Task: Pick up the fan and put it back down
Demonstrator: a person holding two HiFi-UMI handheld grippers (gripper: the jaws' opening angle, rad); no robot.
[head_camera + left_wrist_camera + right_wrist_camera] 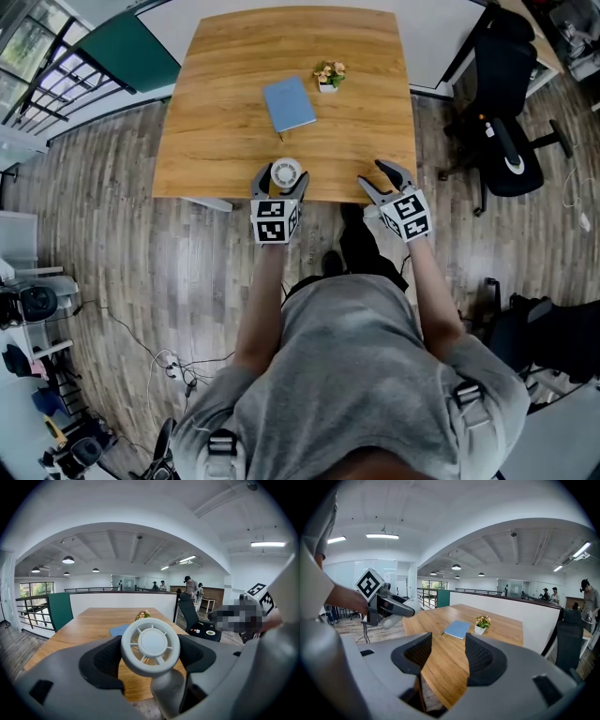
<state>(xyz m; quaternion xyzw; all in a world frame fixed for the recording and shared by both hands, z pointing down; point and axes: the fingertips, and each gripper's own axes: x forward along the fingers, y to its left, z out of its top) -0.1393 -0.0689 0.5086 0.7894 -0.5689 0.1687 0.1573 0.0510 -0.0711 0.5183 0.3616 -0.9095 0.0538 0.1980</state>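
Person in a grey shirt (366,375) stands at the near edge of the wooden table (234,84), one pair of tongs in each hand, both angled slightly down. Left tongs (281,178): clamped on the round head of a small white handheld fan (286,172), pads pressing the ring from both sides. The fan faces back along the tongs and its handle hangs below them. Seen from the right gripper view, the fan is in the air at the table's near edge, not resting on the top. Right tongs (371,173): jaws apart, nothing between them, over the same near edge, well apart from the left pair. Farther along the tabletop lies a blue notebook (289,103), with a small pot of flowers (329,75) just beyond it to the right. A black office chair (506,122) stands on the plank floor (84,244) off the table's right side.
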